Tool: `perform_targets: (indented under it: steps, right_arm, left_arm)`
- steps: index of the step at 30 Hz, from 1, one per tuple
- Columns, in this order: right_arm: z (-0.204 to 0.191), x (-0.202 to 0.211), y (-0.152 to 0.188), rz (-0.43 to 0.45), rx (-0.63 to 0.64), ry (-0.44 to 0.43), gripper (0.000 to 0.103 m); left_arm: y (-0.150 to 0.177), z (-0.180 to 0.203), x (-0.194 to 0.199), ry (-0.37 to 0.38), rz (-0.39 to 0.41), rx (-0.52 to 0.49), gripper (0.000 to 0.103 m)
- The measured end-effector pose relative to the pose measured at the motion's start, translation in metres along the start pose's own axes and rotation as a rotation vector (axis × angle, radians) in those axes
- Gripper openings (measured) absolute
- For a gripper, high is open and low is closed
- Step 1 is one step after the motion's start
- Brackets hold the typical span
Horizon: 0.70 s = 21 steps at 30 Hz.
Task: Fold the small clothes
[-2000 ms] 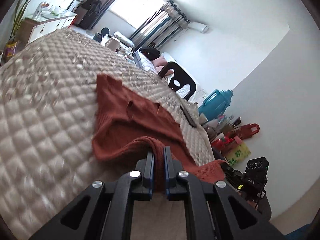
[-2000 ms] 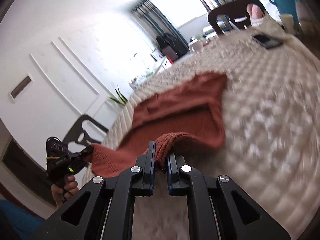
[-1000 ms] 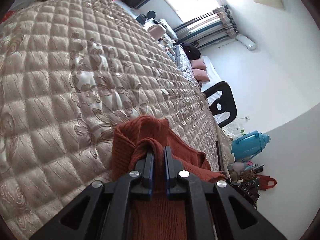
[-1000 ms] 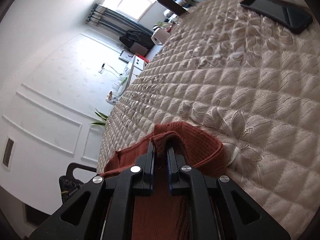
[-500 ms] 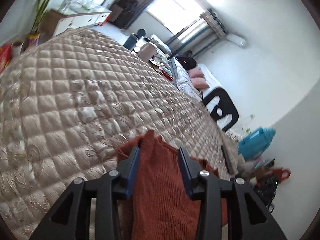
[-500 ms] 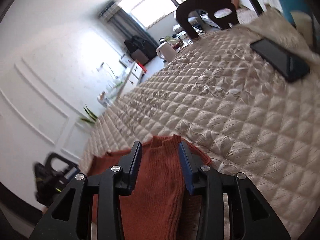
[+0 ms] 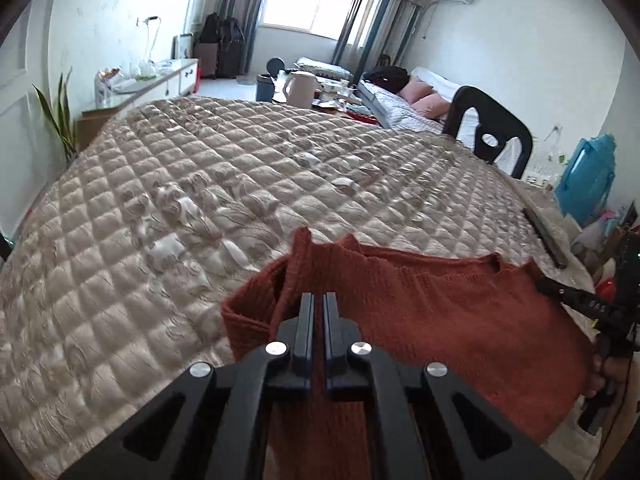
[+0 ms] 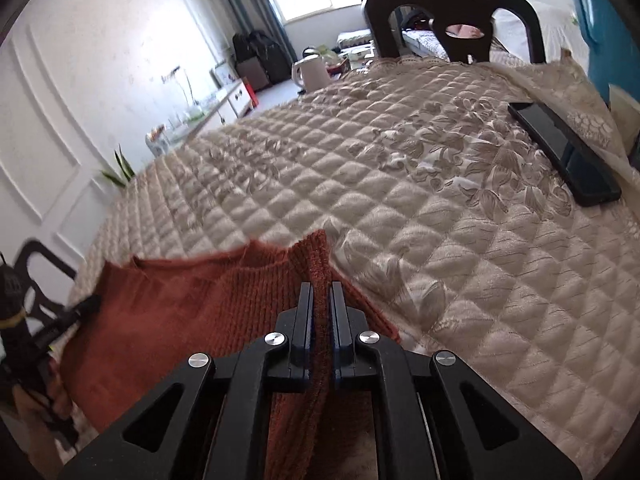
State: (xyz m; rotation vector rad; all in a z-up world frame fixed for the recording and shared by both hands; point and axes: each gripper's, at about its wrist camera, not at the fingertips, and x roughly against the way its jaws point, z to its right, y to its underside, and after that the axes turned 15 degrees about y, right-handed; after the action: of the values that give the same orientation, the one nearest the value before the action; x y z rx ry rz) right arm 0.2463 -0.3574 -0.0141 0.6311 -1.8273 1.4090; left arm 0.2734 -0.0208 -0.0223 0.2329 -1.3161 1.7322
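A rust-red knitted garment (image 7: 420,312) lies folded on the quilted beige cover (image 7: 200,200) near its front edge. My left gripper (image 7: 316,300) is shut on the garment's left end, where a corner of cloth stands up above the fingertips. In the right wrist view the same garment (image 8: 200,304) stretches off to the left, and my right gripper (image 8: 321,290) is shut on a ridge of its right edge. Each gripper also shows in the other's view: the right gripper (image 7: 576,300) at the cloth's right end, the left gripper (image 8: 80,308) at its left end.
A black phone (image 8: 564,152) lies on the cover to the right of the garment, near the edge. A dark chair (image 8: 452,12) stands at the far side. A pale kettle (image 7: 300,88) and a blue jug (image 7: 588,180) stand beyond the cover.
Half a second ago both pairs of jaws stood open over the laid-down garment. Now both are shut on its edges again, and both views have rolled level.
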Motion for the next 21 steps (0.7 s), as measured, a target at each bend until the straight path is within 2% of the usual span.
perform_targets:
  steps: [1, 3, 6, 8, 10, 14, 18, 21]
  right_arm:
    - [0.006, -0.006, 0.000, -0.010, -0.018, 0.011, 0.007]
    - [0.009, -0.016, 0.001, -0.028, -0.031, 0.017, 0.007]
    - [0.010, -0.011, 0.002, -0.022, -0.036, 0.004, 0.008]
    - [0.010, -0.005, 0.004, -0.018, -0.034, 0.000, 0.017]
    - [0.011, 0.010, 0.006, 0.017, -0.034, 0.021, 0.022]
    - [-0.006, 0.057, 0.019, 0.108, 0.014, -0.029, 0.024]
    - [-0.040, 0.084, 0.058, 0.123, 0.153, -0.034, 0.024]
    - [-0.045, 0.071, 0.079, 0.067, 0.198, -0.011, 0.024]
  left_arm:
    - [-0.001, -0.004, -0.003, -0.019, -0.001, 0.006, 0.004]
    - [-0.002, -0.012, -0.006, -0.007, -0.008, 0.034, 0.004]
    - [-0.003, -0.010, 0.001, 0.012, -0.004, 0.027, 0.004]
    - [-0.003, -0.007, 0.015, 0.031, 0.021, 0.029, 0.004]
    - [-0.005, -0.004, 0.032, 0.045, 0.059, 0.032, 0.004]
    - [0.006, 0.018, 0.068, 0.111, 0.111, -0.013, 0.006]
    - [0.041, 0.041, 0.072, 0.159, 0.053, -0.089, 0.010]
    - [0.062, 0.041, 0.048, 0.100, -0.024, -0.107, 0.011]
